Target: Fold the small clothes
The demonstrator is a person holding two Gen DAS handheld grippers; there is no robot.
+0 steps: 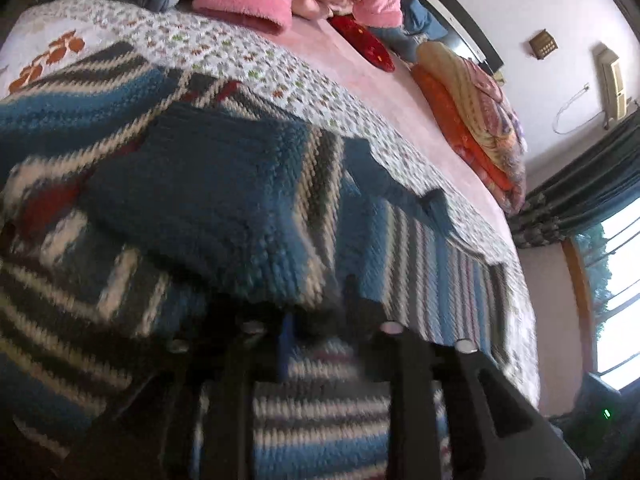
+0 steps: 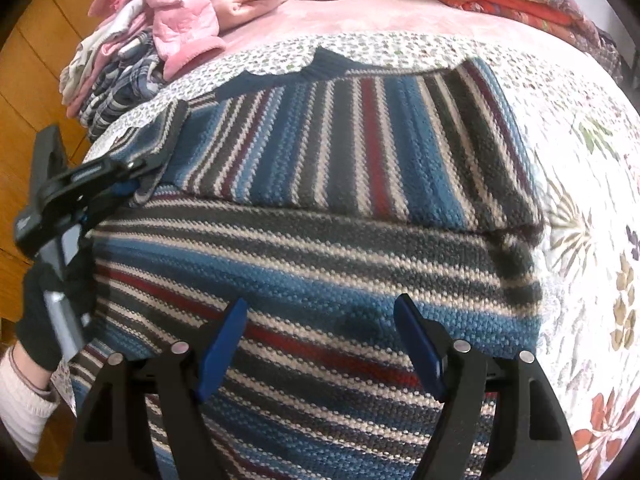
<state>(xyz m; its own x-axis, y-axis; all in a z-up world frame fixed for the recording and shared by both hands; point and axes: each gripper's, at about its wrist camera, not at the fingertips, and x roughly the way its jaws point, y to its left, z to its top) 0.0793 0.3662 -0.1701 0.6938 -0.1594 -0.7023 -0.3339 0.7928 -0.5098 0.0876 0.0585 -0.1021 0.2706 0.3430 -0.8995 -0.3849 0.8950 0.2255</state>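
Striped knit, the sweater (image 2: 320,216) lies partly folded on the quilt (image 2: 580,200), its long edge running crosswise just ahead of the right gripper (image 2: 320,344), whose jaws stand apart over it, holding nothing. Nearer the sweater's far left corner, the left gripper (image 2: 156,160) is clamped on that edge.

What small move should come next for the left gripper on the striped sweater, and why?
Probably carry the pinched edge across: the left gripper is shut on the striped sweater, one part is already folded over, and the right gripper hangs open above it.
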